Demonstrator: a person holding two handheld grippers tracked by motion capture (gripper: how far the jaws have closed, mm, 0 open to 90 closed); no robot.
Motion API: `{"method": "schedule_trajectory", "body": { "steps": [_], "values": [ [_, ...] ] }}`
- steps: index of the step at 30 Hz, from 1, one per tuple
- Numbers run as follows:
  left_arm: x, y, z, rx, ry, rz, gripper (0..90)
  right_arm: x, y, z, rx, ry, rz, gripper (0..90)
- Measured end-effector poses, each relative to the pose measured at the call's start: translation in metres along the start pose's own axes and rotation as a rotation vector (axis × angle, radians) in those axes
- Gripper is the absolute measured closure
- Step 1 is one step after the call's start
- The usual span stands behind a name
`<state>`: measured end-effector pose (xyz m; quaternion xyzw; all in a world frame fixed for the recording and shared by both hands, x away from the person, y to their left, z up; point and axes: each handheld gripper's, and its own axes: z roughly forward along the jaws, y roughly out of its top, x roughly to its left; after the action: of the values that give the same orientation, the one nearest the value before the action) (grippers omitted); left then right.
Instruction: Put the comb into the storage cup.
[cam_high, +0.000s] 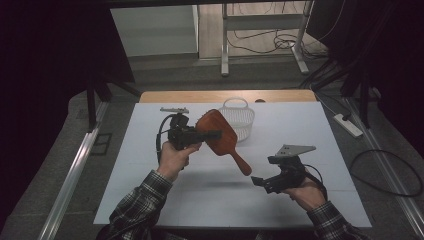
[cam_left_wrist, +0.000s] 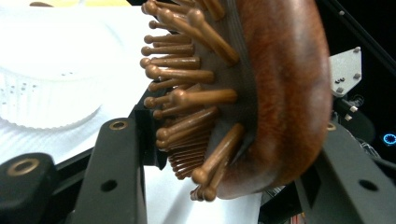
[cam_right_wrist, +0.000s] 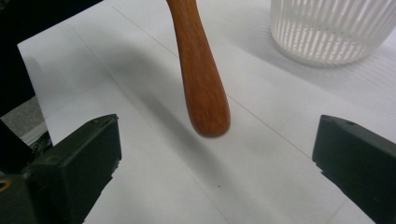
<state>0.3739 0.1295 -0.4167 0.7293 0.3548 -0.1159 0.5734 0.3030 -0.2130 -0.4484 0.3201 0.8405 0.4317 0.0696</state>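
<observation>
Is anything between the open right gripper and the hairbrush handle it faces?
Nothing visible. The right gripper stands open just short of the handle tip of the hairbrush, with bare white table beneath; the left gripper clamps the brush head.

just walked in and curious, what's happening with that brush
A person is working with a gripper in each hand. The left gripper is clamped on the head of a wooden hairbrush, holding it up above the table. The right gripper is open, just off the end of the handle. A white basket stands behind.
</observation>
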Motion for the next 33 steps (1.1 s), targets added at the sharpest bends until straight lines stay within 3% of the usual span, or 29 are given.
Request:
{"method": "schedule_trajectory", "body": {
  "steps": [4, 19, 33],
  "values": [
    [0.0, 0.004, -0.003, -0.007, 0.013, 0.007, 51.0, -0.002, -0.003, -0.003, 0.012, -0.022, -0.015, 0.0],
    [0.007, 0.016, -0.007, -0.029, 0.05, -0.006, 51.0, -0.008, -0.017, -0.018, 0.074, -0.054, -0.004, 0.0],
    [0.014, 0.03, -0.011, -0.052, 0.075, -0.019, 51.0, -0.015, -0.029, -0.037, 0.061, -0.113, 0.042, 0.0]
  ]
}}
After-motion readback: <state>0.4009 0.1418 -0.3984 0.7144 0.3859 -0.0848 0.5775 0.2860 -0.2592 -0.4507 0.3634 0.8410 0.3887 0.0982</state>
